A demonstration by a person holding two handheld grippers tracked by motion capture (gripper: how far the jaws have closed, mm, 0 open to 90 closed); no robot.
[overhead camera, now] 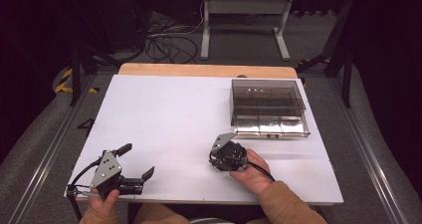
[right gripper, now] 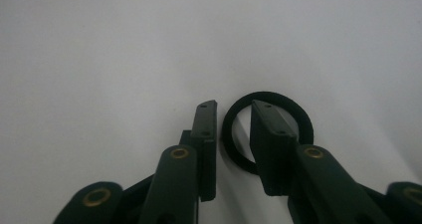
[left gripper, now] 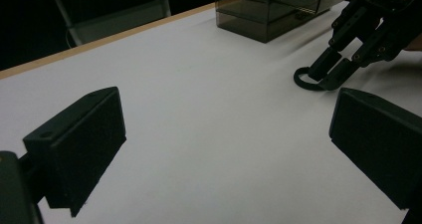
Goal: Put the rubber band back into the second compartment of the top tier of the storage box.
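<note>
A thin black ring [right gripper: 302,117] lies flat on the white table [overhead camera: 164,114]. My right gripper [right gripper: 234,106] points down at it with the jaws close together but still a little apart. One jaw stands inside the ring and the other outside, so they straddle its left rim. The left gripper view shows the ring [left gripper: 302,82] at the right gripper's [left gripper: 329,77] fingertips. In the high view the right gripper [overhead camera: 226,157] is near the table's front centre. My left gripper [overhead camera: 136,161] rests at the front left, open wide, with nothing between its fingers [left gripper: 74,144].
A dark see-through box [overhead camera: 267,107] with several compartments stands at the table's back right, also seen in the left gripper view [left gripper: 263,10]. A wooden edge [overhead camera: 206,69] runs along the table's far side. A white stand [overhead camera: 244,15] and cables sit on the floor beyond.
</note>
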